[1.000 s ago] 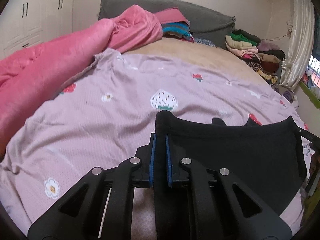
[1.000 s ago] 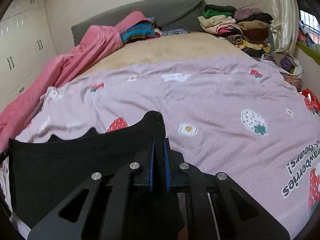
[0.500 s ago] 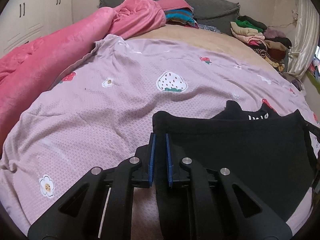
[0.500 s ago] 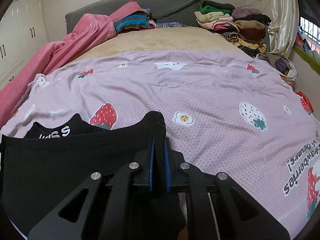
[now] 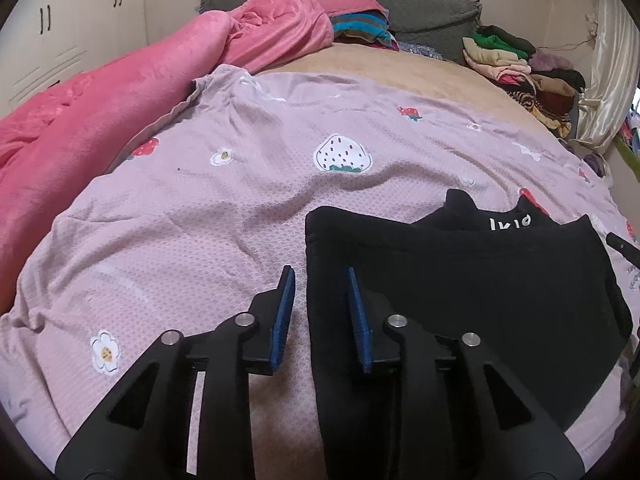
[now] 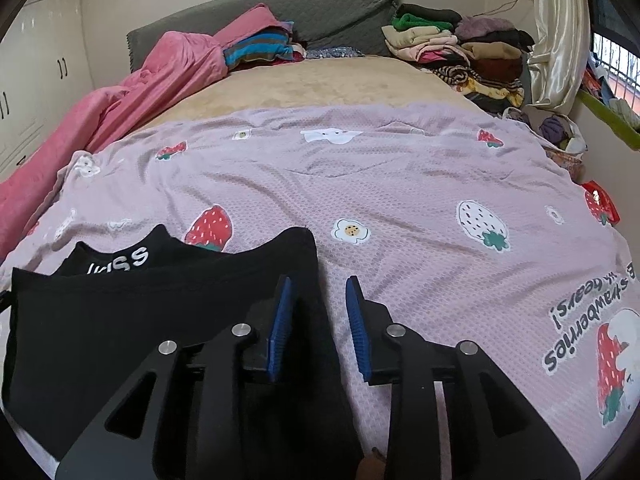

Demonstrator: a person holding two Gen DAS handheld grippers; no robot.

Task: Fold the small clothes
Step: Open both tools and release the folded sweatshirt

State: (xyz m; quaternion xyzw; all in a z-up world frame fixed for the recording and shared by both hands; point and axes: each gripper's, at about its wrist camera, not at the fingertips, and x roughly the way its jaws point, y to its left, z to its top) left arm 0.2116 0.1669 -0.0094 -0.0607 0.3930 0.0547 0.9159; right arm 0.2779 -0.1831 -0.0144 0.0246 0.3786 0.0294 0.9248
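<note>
A small black garment (image 5: 460,276) with white lettering lies folded over on the lilac strawberry-print sheet (image 5: 200,208). My left gripper (image 5: 320,280) is open, its jaws straddling the garment's left edge. In the right wrist view the same garment (image 6: 132,320) lies at the lower left. My right gripper (image 6: 318,288) is open over the garment's right edge, its left finger above the black cloth and its right finger above the sheet (image 6: 420,208). Neither gripper holds anything.
A pink blanket (image 5: 100,92) lies heaped along the bed's left side. Stacks of folded clothes (image 6: 460,48) sit at the far right by the grey headboard (image 6: 320,12). A curtain (image 6: 560,40) hangs at the right. White wardrobes (image 5: 52,32) stand at the left.
Both grippers were shut on the garment's upper corners and lowered it onto the sheet. Now both have opened and let go, and the garment lies flat.
</note>
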